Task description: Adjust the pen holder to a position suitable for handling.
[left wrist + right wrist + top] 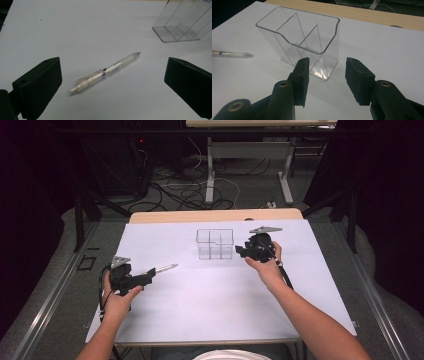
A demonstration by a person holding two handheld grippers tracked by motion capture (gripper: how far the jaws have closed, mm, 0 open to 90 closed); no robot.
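Black jaws of the left gripper (112, 82) gape around the pen (105, 72); the right gripper (327, 75) stands half-spread, empty.

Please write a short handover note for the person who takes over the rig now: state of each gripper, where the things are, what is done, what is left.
Left gripper: open, nothing held; the pen lies flat on the white sheet between its fingers, untouched.
Right gripper: open, empty, beside the clear organizer, not touching it.
Organizer: upright near the far middle of the sheet, its compartments empty.
Done: nothing placed yet.
Left, probably: grasp the pen and put it into a compartment, perhaps steadying the organizer with the right gripper.
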